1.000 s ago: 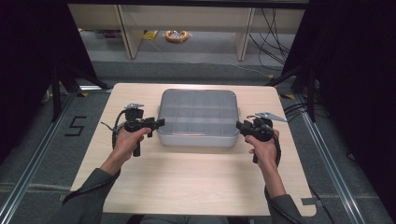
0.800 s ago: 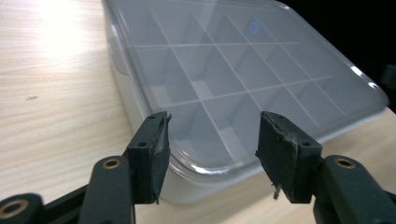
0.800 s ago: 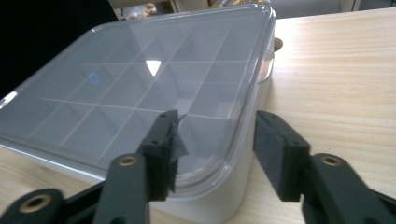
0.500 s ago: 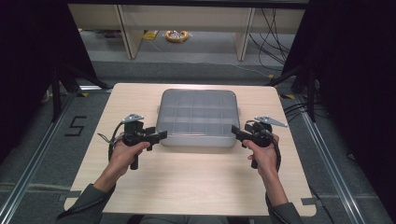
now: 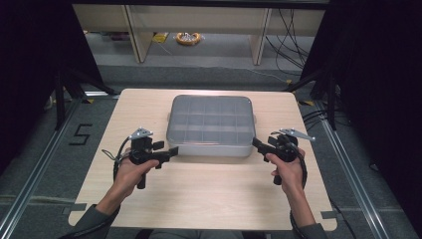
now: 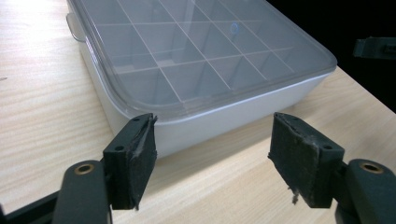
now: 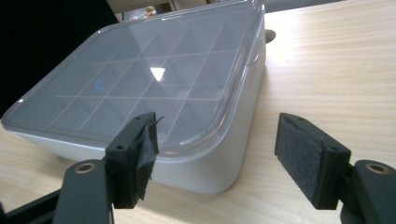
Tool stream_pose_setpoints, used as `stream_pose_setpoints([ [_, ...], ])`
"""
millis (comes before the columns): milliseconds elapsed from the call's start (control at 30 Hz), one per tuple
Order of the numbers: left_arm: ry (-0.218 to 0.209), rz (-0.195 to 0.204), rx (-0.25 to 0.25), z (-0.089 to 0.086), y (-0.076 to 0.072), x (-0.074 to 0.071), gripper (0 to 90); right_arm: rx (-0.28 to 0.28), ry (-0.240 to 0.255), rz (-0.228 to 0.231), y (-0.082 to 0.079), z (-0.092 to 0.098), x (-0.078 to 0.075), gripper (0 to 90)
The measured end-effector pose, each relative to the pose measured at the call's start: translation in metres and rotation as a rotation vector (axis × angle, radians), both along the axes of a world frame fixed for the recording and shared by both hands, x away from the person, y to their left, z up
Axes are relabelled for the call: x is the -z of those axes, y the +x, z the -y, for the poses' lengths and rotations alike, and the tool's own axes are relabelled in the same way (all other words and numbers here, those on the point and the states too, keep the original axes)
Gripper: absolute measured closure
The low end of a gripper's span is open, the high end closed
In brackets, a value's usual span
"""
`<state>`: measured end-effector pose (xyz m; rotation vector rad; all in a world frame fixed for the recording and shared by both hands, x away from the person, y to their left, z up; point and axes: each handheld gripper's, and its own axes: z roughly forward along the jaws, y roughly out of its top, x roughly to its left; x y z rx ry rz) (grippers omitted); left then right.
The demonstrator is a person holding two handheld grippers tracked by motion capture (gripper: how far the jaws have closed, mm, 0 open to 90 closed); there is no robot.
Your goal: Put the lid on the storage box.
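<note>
Lidded divided box sits mid-table, lid on, compartments look empty. Left gripper is just off the box's near-left corner, right gripper just off its near-right corner; both released, jaws wide, holding nothing, aimed inward at the box. Likely flanking it to grab the two sides or lift the lid. Versus a second ago, both grippers have pulled back toward the person, from beside the box's flanks to its near corners. Box unmoved.
</note>
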<state>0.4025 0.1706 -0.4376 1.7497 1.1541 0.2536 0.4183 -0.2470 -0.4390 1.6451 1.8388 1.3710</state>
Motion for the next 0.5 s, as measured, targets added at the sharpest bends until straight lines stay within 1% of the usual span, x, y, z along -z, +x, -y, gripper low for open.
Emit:
stream_pose_setpoints([
  [33, 0.000, 0.000, 0.000, 0.000, 0.000, 0.000, 30.3, -0.024, -0.028, 0.030, 0.001, 0.003, 0.001, 30.6],
  [67, 0.002, -0.006, 0.004, 0.001, -0.003, 0.002, 30.2, -0.023, -0.033, 0.031, 0.000, 0.002, 0.002, 30.4],
  [133, 0.005, -0.005, 0.013, 0.001, -0.004, 0.003, 30.0, -0.023, -0.031, 0.025, -0.001, 0.002, 0.001, 30.2],
  [167, -0.001, -0.002, 0.017, 0.002, -0.005, 0.004, 30.0, -0.015, -0.029, 0.027, -0.002, 0.001, 0.002, 30.0],
  [200, 0.002, -0.003, 0.025, 0.003, -0.007, 0.005, 29.7, -0.007, -0.005, -0.010, -0.005, -0.001, 0.000, 29.7],
  [233, 0.002, -0.003, 0.025, 0.003, -0.007, 0.005, 29.7, -0.007, -0.005, -0.010, -0.005, -0.001, 0.000, 29.7],
  [267, 0.001, -0.007, 0.028, 0.003, -0.008, 0.006, 29.7, -0.010, -0.025, -0.005, -0.006, 0.001, 0.000, 29.7],
  [300, -0.002, -0.005, 0.027, 0.003, -0.008, 0.007, 29.5, -0.025, -0.028, 0.014, -0.005, 0.001, 0.002, 29.6],
  [333, 0.002, -0.008, 0.030, 0.003, -0.009, 0.007, 29.4, -0.032, -0.052, 0.011, -0.006, 0.004, 0.002, 29.5],
  [367, 0.001, -0.009, 0.027, 0.004, -0.010, 0.008, 29.3, -0.027, -0.044, 0.027, -0.006, 0.003, 0.004, 29.3],
  [400, 0.005, -0.008, 0.031, 0.004, -0.010, 0.009, 29.3, -0.028, -0.043, 0.026, -0.006, 0.003, 0.005, 29.3],
  [433, 0.000, -0.009, 0.027, 0.005, -0.011, 0.009, 29.2, -0.027, -0.044, 0.021, -0.007, 0.002, 0.005, 29.2],
  [467, 0.000, -0.009, 0.027, 0.005, -0.011, 0.009, 29.2, -0.035, -0.038, 0.003, -0.009, 0.002, 0.003, 29.2],
  [500, 0.000, -0.009, 0.028, 0.005, -0.011, 0.009, 29.2, -0.035, -0.038, 0.003, -0.009, 0.002, 0.003, 29.2],
])
